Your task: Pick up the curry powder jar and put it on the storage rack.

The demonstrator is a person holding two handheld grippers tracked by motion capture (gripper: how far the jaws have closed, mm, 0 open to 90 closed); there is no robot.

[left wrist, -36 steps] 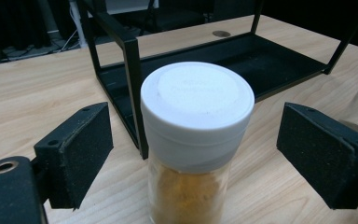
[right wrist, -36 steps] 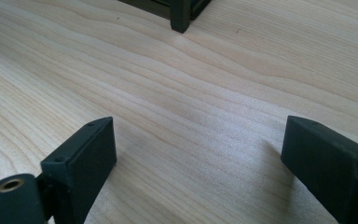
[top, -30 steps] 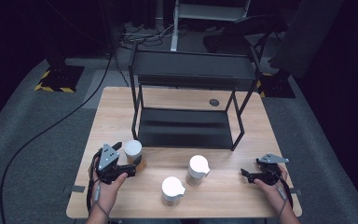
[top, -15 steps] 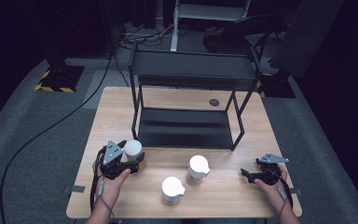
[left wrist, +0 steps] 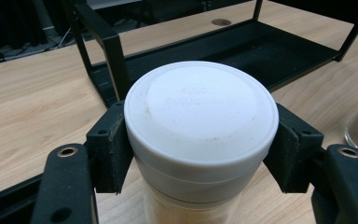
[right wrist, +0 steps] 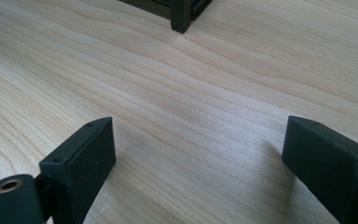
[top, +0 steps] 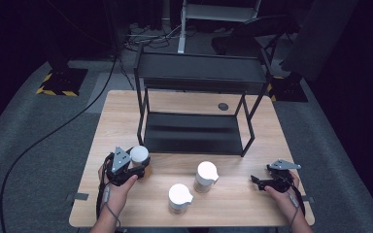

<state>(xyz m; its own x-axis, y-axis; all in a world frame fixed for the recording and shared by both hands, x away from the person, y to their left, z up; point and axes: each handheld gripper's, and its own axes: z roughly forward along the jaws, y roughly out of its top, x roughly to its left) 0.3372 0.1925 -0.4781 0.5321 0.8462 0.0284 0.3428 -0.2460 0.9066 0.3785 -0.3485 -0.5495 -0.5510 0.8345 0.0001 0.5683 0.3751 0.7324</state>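
My left hand-held gripper [left wrist: 200,154] held the white-lidded jar [left wrist: 200,121], one jaw pressed against each side of it just under the lid rim. A second before, this jar stood on the bench [top: 126,116] with the jaws beside it; half a second before, the jaws had drawn in around it. At this moment the grasp was complete, so I judged the pick step finished and the jar ready to be lifted, probably toward the black rack [top: 194,131] straight ahead.

In the high view the jar [top: 139,154] sat near the left front leg of the rack, at the left part of the bench. Its lid was flat, round and matt white, with faint raised lettering and a few small specks. Below the lid the body was clear, with pale tan contents.

My right hand-held gripper [right wrist: 200,158] rested low over bare wood at the right front of the bench, jaws spread wide, holding nothing. It had not moved.

Two similar jars [top: 206,175] stood between my hands, untouched.
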